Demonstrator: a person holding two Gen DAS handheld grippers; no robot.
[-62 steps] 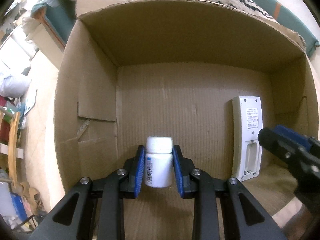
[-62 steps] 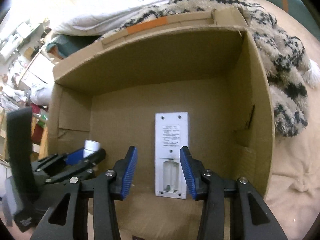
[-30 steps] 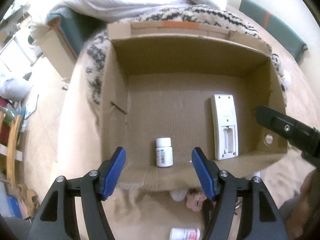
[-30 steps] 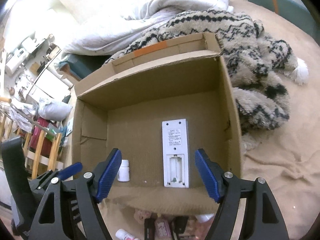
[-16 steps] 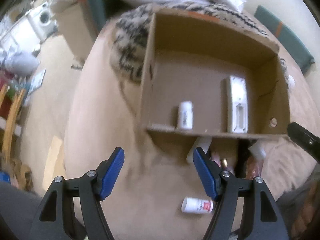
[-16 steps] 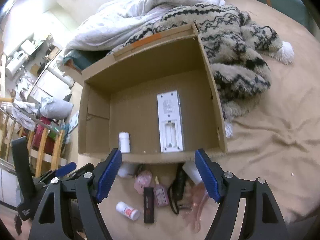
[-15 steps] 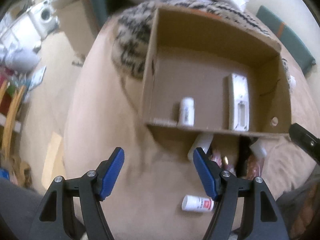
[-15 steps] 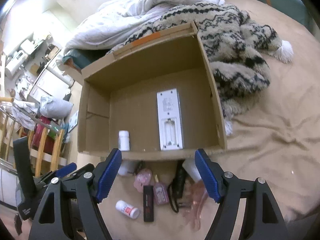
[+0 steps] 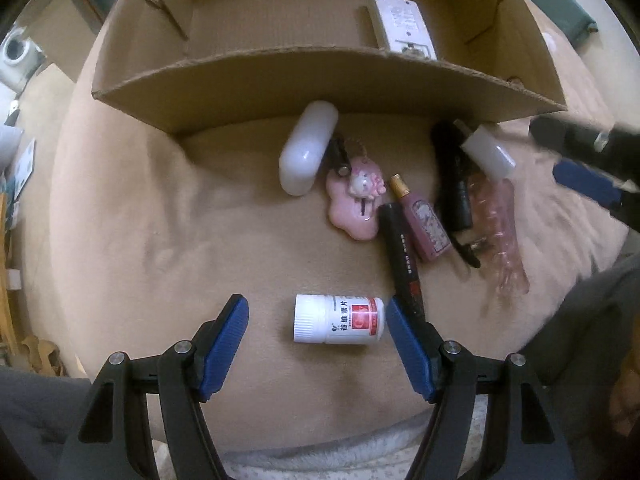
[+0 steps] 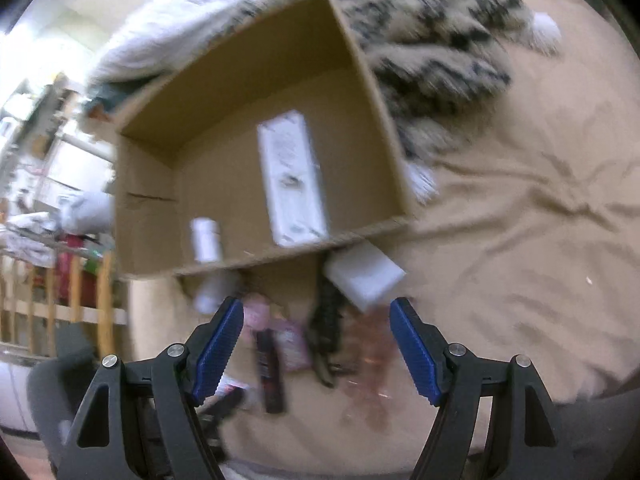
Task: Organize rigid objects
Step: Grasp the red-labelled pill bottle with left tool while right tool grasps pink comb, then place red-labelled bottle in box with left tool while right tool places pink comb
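Inside, the corrugated cardboard box (image 10: 256, 92) on the tan bed (image 9: 140, 208) holds a flat white remote (image 10: 290, 176) and small bottle (image 10: 206, 240). Both claws (image 9: 316, 334) (image 10: 316, 344) gape wide, the left flanking a cylindrical white pill bottle (image 9: 339, 319) lying sideways.

bare bedding (image 9: 168, 216) left, black tube (image 9: 402, 256) right

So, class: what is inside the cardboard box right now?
Inside the cardboard box lie a white remote control, back side up, and a small white bottle. The near wall hides the floor strip just behind it.
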